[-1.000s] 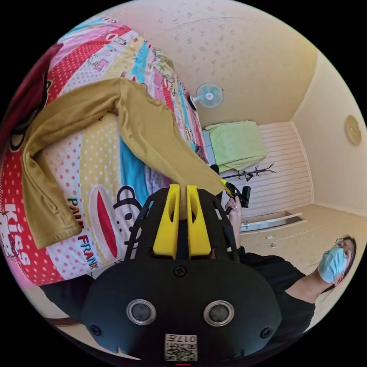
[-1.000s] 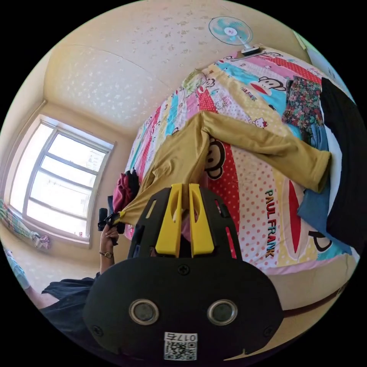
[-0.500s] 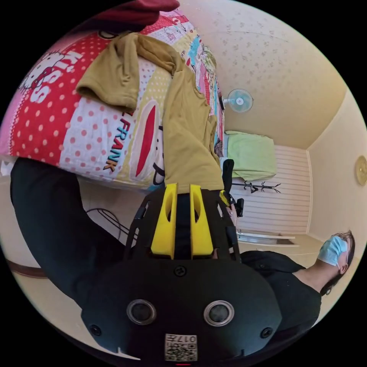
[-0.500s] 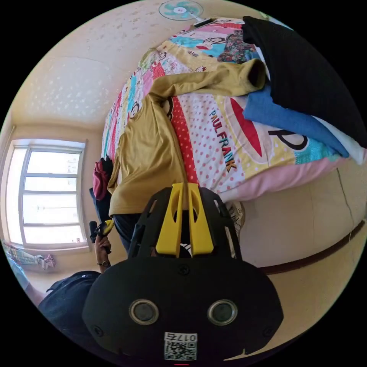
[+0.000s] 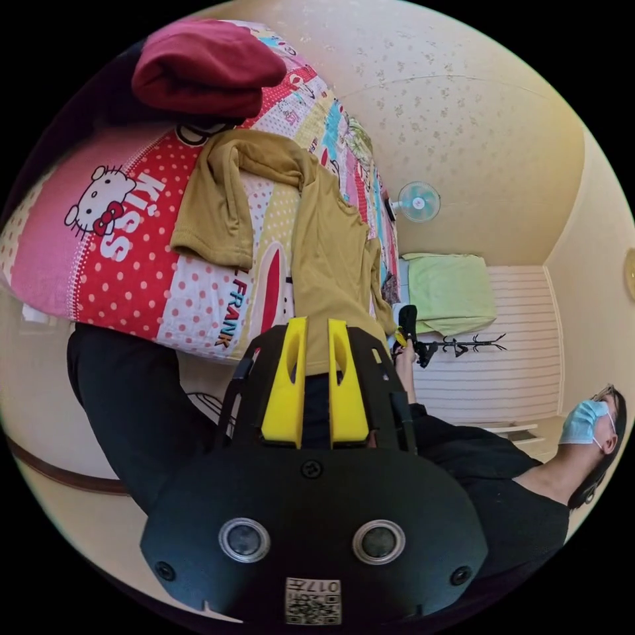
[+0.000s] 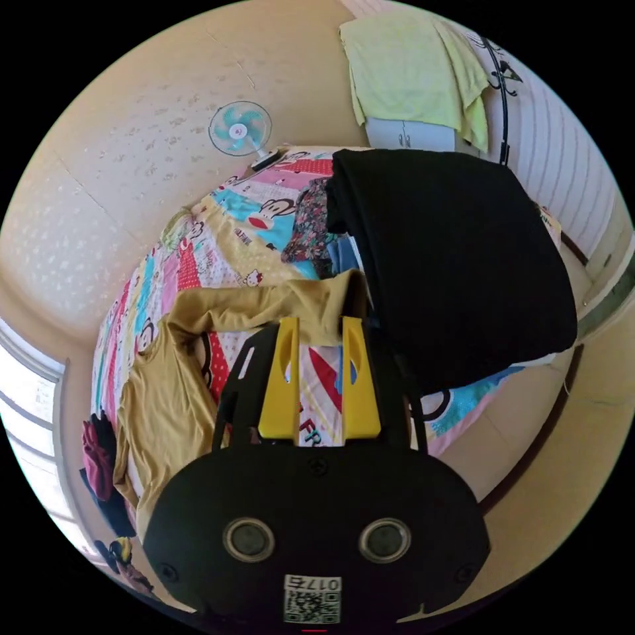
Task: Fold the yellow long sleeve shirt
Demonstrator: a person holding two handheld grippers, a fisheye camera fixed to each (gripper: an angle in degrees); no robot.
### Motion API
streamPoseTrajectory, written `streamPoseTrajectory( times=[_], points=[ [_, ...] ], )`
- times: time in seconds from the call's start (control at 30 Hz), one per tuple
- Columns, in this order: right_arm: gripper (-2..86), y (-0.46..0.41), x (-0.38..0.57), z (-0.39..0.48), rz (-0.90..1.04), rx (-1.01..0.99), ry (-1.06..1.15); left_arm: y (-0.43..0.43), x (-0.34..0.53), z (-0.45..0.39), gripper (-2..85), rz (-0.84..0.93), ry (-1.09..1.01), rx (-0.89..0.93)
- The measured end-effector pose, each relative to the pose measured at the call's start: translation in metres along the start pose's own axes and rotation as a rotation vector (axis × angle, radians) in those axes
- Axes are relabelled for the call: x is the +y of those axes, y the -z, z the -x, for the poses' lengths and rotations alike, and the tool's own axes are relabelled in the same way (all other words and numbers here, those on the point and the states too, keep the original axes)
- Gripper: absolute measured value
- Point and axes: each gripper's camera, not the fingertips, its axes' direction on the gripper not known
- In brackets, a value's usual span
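Two yellow jaws of the left gripper [image 5: 316,325] pinch the yellow long sleeve shirt [image 5: 329,248] hem; right gripper [image 6: 318,324] gapes apart above the bedspread [image 6: 248,254], hiding the sleeve's cuff.

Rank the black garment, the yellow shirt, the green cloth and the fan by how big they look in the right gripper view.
1. black garment, though it lies nearest the camera
2. yellow shirt, partly hidden behind the right gripper
3. green cloth
4. fan, clearly smallest

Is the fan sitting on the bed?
No, the fan is fixed on the wall above the bed.
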Motion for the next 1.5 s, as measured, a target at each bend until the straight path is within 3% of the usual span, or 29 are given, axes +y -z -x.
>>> streamPoseTrajectory(
  times=[0.1, 0.3, 0.4, 0.5, 0.57, 0.7, 0.8, 0.9, 1.0, 1.13, 1.27, 1.33, 1.4, 1.5],
  points=[
    [4.3, -0.011, -0.025, 0.002, 0.126, -0.117, 0.026, 0.001, 0.000, 0.006, 5.6, -0.002, 0.028, 0.039],
    [2.1, 0.118, -0.083, 0.023, -0.092, -0.331, 0.366, 0.005, -0.001, 0.000, 5.3, -0.009, 0.017, 0.038],
    [2.0, 0.157, -0.100, 0.005, -0.171, -0.295, 0.490, 0.000, 0.000, 0.000, 5.3, 0.002, 0.015, 0.061],
    [2.0, 0.143, -0.094, -0.043, -0.099, -0.143, 0.393, -0.005, 0.006, 0.001, 5.3, 0.009, 0.020, 0.081],
    [2.0, 0.124, -0.075, -0.080, -0.065, -0.166, 0.333, -0.007, 0.011, 0.007, 5.3, 0.014, 0.038, 0.099],
    [2.3, 0.096, -0.019, -0.161, -0.079, -0.450, 0.187, -0.001, 0.017, 0.015, 5.3, 0.018, 0.067, 0.116],
    [2.9, 0.079, 0.010, -0.200, -0.102, -0.518, 0.049, 0.009, 0.018, 0.015, 5.3, 0.006, 0.066, 0.095],
    [4.7, 0.082, 0.043, -0.217, -0.246, -0.597, -0.049, 0.016, 0.017, 0.014, 5.3, -0.014, 0.062, 0.088],
    [9.5, 0.073, 0.069, -0.218, -0.319, -0.612, -0.150, 0.016, 0.016, 0.013, 5.3, -0.028, 0.061, 0.108],
    [12.7, 0.036, 0.062, -0.189, -0.255, -0.596, -0.149, 0.007, 0.013, 0.009, 5.3, -0.005, 0.044, 0.120],
    [13.7, 0.014, 0.061, -0.150, -0.239, -0.445, -0.086, 0.002, 0.014, 0.009, 5.3, -0.002, 0.041, 0.126],
    [11.7, 0.010, 0.057, -0.138, -0.302, -0.336, -0.118, 0.004, 0.016, 0.014, 5.3, -0.012, 0.054, 0.144],
    [5.8, 0.017, 0.046, -0.129, -0.384, -0.335, -0.117, 0.007, 0.016, 0.018, 5.3, -0.019, 0.060, 0.153],
    [4.2, 0.029, 0.014, -0.084, -0.479, -0.367, -0.065, 0.015, 0.017, 0.023, 5.3, -0.035, 0.066, 0.125]
  ],
)
